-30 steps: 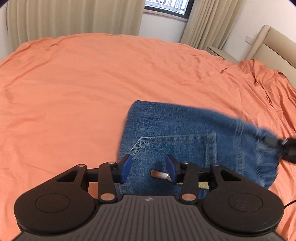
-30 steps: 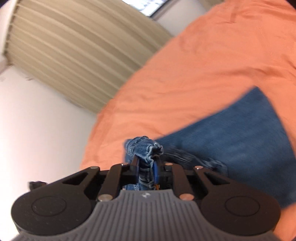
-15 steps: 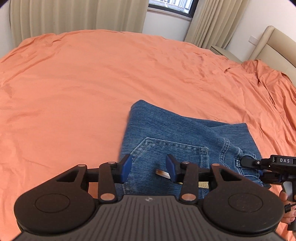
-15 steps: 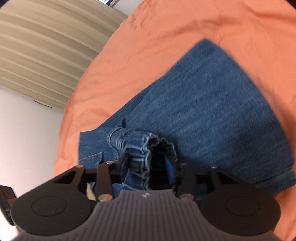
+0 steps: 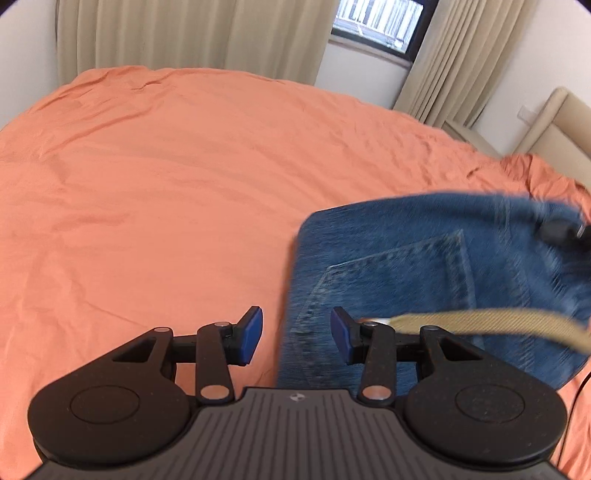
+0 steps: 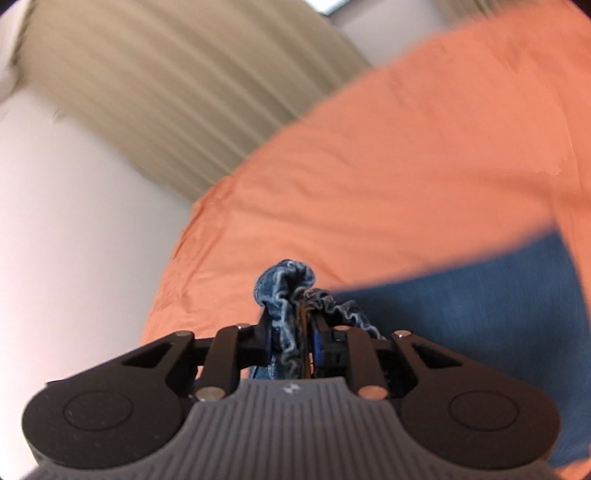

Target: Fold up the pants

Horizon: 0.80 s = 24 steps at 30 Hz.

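The blue denim pants [image 5: 424, 273] lie folded on the orange bed, back pocket up, blurred by motion. A tan strap [image 5: 491, 323] trails across them. My left gripper [image 5: 295, 336] is open and empty, hovering over the pants' left edge. My right gripper [image 6: 295, 343] is shut on a bunched, frayed fold of the pants [image 6: 288, 291] and holds it lifted above the bed; the rest of the denim [image 6: 498, 306] hangs to its right. The right gripper's tip also shows in the left wrist view [image 5: 557, 230], at the pants' far right corner.
The orange bedsheet [image 5: 166, 177] spreads wide to the left and beyond the pants. Beige curtains [image 5: 192, 37] and a window [image 5: 376, 18] stand behind the bed. A beige headboard [image 5: 554, 125] is at the right. A white wall [image 6: 74, 203] lies left of the bed.
My right gripper closed on the pants' bunched edge and lifted it up and away. My left gripper shifted left, so the pants now sit to its right.
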{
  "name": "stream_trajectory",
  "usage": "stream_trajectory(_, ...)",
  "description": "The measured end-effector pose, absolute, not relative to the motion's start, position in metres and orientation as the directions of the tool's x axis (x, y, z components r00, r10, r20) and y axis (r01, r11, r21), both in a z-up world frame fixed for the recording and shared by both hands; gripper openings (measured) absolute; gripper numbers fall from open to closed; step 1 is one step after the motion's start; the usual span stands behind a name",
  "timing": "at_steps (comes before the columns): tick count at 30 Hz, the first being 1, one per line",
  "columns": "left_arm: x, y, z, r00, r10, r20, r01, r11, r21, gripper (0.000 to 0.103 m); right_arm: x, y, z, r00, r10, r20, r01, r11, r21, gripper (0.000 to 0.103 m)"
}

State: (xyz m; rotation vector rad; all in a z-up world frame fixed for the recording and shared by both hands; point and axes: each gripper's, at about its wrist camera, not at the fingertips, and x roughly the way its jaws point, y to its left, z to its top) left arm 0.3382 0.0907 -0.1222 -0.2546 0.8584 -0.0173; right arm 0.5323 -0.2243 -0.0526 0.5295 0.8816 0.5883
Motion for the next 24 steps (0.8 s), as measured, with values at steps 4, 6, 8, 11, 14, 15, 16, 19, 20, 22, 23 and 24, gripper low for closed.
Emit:
stream_trajectory(4, 0.341, 0.086, -0.121, 0.665, -0.152, -0.731, -0.062, 0.964, -0.257, 0.049, 0.547, -0.241, -0.026, 0.529, 0.601, -0.6, -0.231, 0.782, 0.579, 0.015)
stream_trajectory(6, 0.344, 0.08, -0.122, 0.665, -0.17, -0.727, -0.039, 0.964, -0.262, 0.049, 0.551, -0.259, -0.032, 0.532, 0.562, -0.634, -0.184, 0.807, 0.561, 0.015)
stream_trajectory(8, 0.349, 0.074, -0.126, 0.66, -0.185, -0.728, -0.016, 0.965, -0.261, 0.049, 0.554, -0.28, -0.051, 0.524, 0.529, -0.668, -0.122, 0.822, 0.556, 0.015)
stream_trajectory(11, 0.358, 0.064, -0.135, 0.649, -0.198, -0.735, 0.007, 0.967, -0.255, 0.049, 0.563, -0.309, -0.097, 0.482, 0.508, -0.714, -0.021, 0.822, 0.57, 0.015)
stream_trajectory(14, 0.366, 0.055, -0.142, 0.639, -0.211, -0.74, 0.027, 0.967, -0.252, 0.049, 0.57, -0.336, -0.142, 0.459, 0.484, -0.745, 0.045, 0.825, 0.563, 0.015)
stream_trajectory(15, 0.367, 0.053, -0.145, 0.637, -0.212, -0.741, 0.037, 0.969, -0.245, 0.049, 0.573, -0.343, -0.153, 0.458, 0.471, -0.754, 0.059, 0.83, 0.555, 0.015)
stream_trajectory(16, 0.369, 0.05, -0.146, 0.635, -0.209, -0.744, 0.045, 0.971, -0.234, 0.049, 0.574, -0.348, -0.162, 0.462, 0.467, -0.754, 0.061, 0.832, 0.552, 0.014)
stream_trajectory(19, 0.373, 0.042, -0.152, 0.628, -0.203, -0.752, 0.073, 0.977, -0.203, 0.049, 0.578, -0.357, -0.19, 0.469, 0.463, -0.752, 0.079, 0.826, 0.558, 0.014)
stream_trajectory(20, 0.375, 0.04, -0.155, 0.62, -0.201, -0.758, 0.076, 0.977, -0.198, 0.049, 0.58, -0.356, -0.196, 0.468, 0.455, -0.757, 0.072, 0.835, 0.546, 0.014)
stream_trajectory(22, 0.377, 0.037, -0.16, 0.608, -0.197, -0.769, 0.075, 0.979, -0.191, 0.049, 0.581, -0.352, -0.206, 0.479, 0.435, -0.763, 0.051, 0.853, 0.519, 0.018)
stream_trajectory(23, 0.378, 0.035, -0.161, 0.602, -0.194, -0.774, 0.073, 0.979, -0.189, 0.049, 0.581, -0.35, -0.21, 0.482, 0.419, -0.769, 0.054, 0.862, 0.503, 0.022)
stream_trajectory(24, 0.378, 0.034, -0.163, 0.598, -0.193, -0.778, 0.073, 0.98, -0.188, 0.049, 0.58, -0.348, -0.211, 0.491, 0.411, -0.769, 0.055, 0.866, 0.497, 0.029)
